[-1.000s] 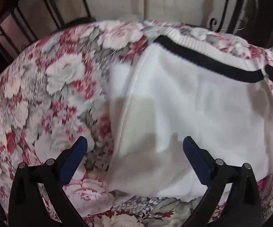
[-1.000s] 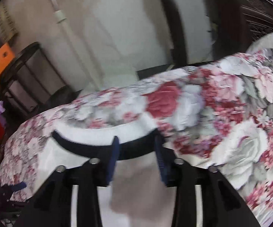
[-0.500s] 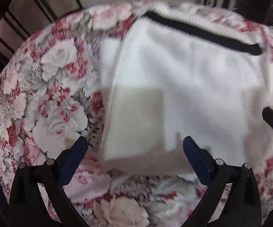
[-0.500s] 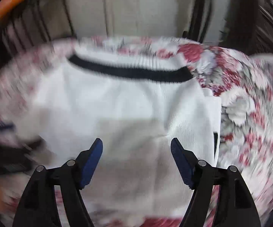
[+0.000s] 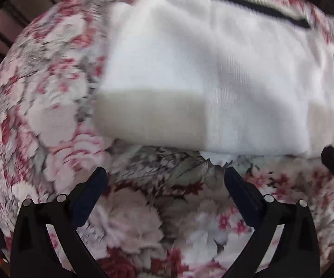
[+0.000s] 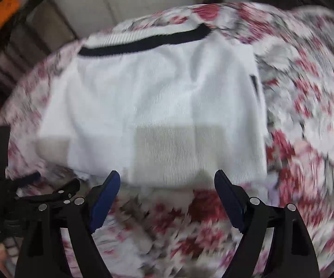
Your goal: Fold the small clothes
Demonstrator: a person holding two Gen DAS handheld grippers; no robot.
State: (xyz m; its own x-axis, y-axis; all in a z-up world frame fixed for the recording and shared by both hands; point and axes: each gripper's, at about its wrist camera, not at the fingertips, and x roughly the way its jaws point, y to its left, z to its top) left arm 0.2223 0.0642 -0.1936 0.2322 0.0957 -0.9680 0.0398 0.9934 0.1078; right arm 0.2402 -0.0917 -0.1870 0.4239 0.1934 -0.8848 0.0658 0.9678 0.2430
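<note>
Floral fabric [image 5: 157, 220] in pink, red and grey covers the rounded surface under us. On it lies a folded white knit garment [image 5: 213, 74], ribbed, with a black band along its far edge. Our left hand-held gripper [image 5: 165, 177] gapes empty above the fabric; our right hand-held gripper [image 6: 167, 178], just opening, holds nothing at the garment's near edge

A floral-covered surface [image 5: 143, 208] carries a folded white knit garment [image 5: 201, 69], black-trimmed, lying flat.
</note>
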